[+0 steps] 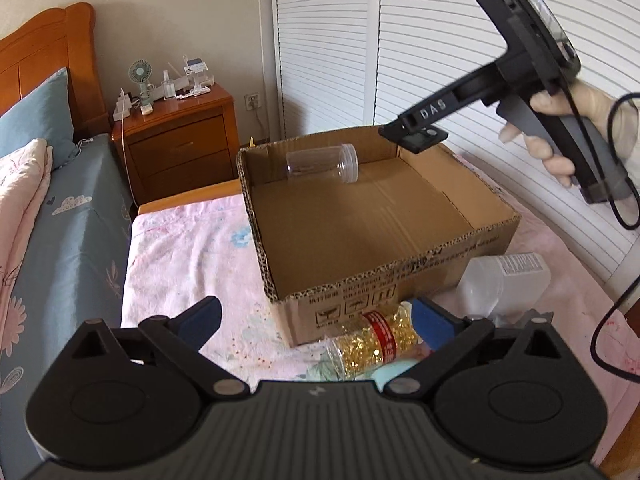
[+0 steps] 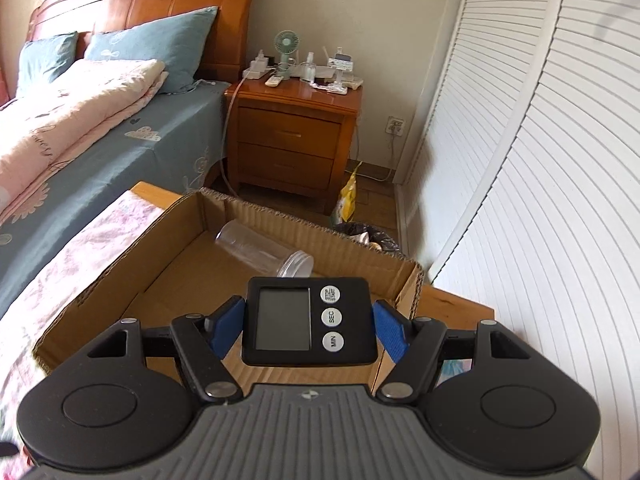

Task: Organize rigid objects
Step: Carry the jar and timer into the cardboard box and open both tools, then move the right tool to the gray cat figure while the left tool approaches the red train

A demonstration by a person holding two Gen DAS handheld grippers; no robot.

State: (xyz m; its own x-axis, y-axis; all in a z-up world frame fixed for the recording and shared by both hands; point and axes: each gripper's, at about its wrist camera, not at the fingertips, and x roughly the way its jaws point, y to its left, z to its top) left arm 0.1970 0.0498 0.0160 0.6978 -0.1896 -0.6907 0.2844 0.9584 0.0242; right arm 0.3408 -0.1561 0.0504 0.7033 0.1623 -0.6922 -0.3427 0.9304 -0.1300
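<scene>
Timer [image 2: 310, 320] is pinched in the right gripper [image 2: 308, 326] above the box [image 2: 360, 246], looks ready to drop, while the left gripper [image 1: 316, 320] sits wide open, empty.

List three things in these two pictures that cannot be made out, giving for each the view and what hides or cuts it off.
1. Timer screen, right wrist view: blank, no digits to read.
2. Bottle of yellow capsules, left wrist view: its near end is hidden behind the left tongs, and its label is too small to read.
3. White bottle, left wrist view: its lower part is cut off by the tongs' body, and its label print is too small.
</scene>
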